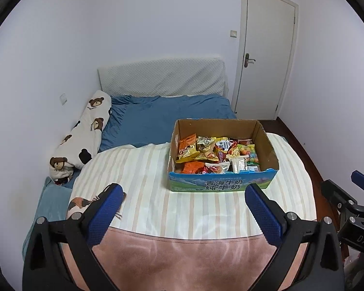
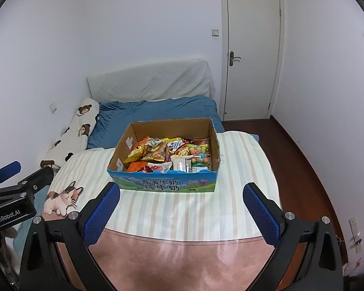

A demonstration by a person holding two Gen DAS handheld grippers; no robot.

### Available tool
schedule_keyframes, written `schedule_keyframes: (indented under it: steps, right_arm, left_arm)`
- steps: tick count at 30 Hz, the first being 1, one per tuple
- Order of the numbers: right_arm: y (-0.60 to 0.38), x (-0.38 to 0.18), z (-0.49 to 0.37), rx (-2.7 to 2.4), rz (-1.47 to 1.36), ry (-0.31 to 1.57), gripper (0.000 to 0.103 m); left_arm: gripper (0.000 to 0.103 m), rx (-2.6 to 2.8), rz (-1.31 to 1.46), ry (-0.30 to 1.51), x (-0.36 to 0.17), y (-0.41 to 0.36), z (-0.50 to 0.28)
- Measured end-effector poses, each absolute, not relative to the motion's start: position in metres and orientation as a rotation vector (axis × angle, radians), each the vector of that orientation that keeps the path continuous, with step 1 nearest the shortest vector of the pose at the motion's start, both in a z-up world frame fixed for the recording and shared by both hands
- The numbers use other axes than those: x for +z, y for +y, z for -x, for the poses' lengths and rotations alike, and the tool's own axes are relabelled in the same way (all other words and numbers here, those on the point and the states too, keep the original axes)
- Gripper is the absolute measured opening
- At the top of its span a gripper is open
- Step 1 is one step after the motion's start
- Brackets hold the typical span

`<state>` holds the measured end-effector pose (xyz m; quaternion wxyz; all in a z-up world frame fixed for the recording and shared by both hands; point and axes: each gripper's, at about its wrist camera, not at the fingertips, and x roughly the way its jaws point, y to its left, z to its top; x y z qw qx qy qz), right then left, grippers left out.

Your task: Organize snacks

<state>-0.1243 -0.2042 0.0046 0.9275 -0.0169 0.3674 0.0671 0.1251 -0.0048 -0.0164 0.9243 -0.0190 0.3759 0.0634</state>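
An open cardboard milk box (image 1: 220, 184) with a blue printed front stands on a striped blanket (image 1: 145, 194) on the bed; it also shows in the right wrist view (image 2: 165, 185). It is full of mixed snack packets (image 1: 206, 150) (image 2: 162, 154), orange, yellow, white and a bag of coloured balls. My left gripper (image 1: 184, 191) is open and empty, held above the blanket in front of the box. My right gripper (image 2: 180, 190) is open and empty, also just short of the box front.
A bear-print bolster (image 1: 82, 131) lies along the left wall. Blue bedding (image 1: 167, 118) and a white headboard cushion (image 1: 162, 77) are behind the box. A closed white door (image 2: 252, 53) and dark wood floor (image 2: 303, 157) are to the right.
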Motion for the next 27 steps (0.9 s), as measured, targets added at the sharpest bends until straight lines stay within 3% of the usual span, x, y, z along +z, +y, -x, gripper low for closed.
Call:
schedule_keyframes:
  steps: [27]
  right_arm:
    - [-0.205,-0.081,-0.043,0.077,0.012,0.949,0.103]
  left_arm:
    - [0.103,0.117,0.033,1.004,-0.102,-0.006,-0.283]
